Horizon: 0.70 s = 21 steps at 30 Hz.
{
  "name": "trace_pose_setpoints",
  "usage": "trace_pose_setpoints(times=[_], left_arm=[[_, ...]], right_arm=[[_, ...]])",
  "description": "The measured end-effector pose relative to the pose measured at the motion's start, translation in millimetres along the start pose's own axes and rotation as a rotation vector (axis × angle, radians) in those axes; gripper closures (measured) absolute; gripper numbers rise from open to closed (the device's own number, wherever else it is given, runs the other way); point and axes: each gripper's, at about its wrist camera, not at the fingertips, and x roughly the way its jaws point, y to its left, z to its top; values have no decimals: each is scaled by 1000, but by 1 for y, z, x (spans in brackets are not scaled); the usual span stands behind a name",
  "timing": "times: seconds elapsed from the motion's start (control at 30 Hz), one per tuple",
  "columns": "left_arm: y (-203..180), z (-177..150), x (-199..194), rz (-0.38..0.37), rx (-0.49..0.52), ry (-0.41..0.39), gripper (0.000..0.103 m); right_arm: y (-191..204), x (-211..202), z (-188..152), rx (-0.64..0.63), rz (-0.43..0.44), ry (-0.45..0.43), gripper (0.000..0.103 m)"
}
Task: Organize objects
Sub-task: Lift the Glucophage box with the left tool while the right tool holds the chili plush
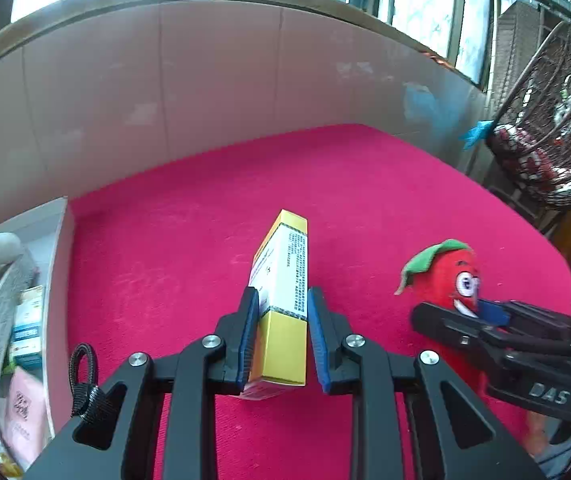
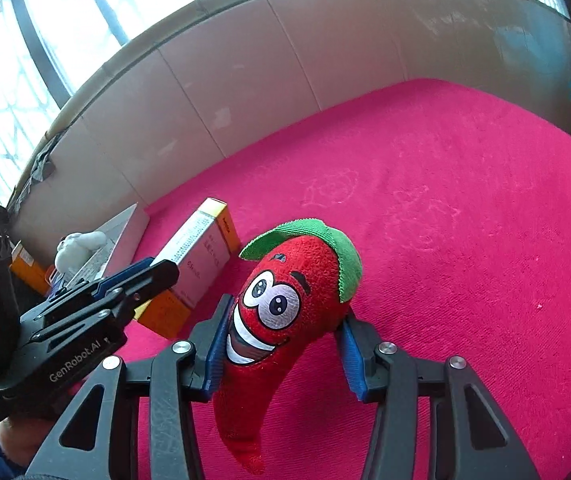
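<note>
At the left edge stands one white bin (image 1: 59, 280) holding several packets; mid-worktop, the left gripper (image 1: 281, 336) has its jaws pinching one yellow-and-white box (image 1: 285, 280); to the right, the right gripper (image 2: 281, 344) pinches one red pepper plush toy (image 2: 285, 300) above the pink cloth (image 1: 365, 200).

left claw (image 1: 281, 336) clamped, right claw (image 2: 281, 352) gripping, both angled downward.

Wicker hanging chair (image 1: 557, 120) by windows (image 1: 425, 12) — pink cloth (image 1: 365, 200).
</note>
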Motion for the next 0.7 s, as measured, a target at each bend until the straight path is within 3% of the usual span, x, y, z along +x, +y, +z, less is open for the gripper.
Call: trace_pose_setpoints(times=[0.2, 0.3, 0.4, 0.7], left_arm=[[-5, 6, 15, 46, -16, 40, 79], [-3, -4, 27, 45, -21, 109, 77], [-13, -8, 43, 29, -50, 124, 77], [-18, -13, 23, 45, -61, -6, 84]], right_arm=[[5, -11, -5, 2, 12, -3, 51], [5, -10, -5, 3, 16, -4, 51], [4, -10, -5, 1, 15, -4, 51], [7, -10, -8, -22, 15, -10, 57]])
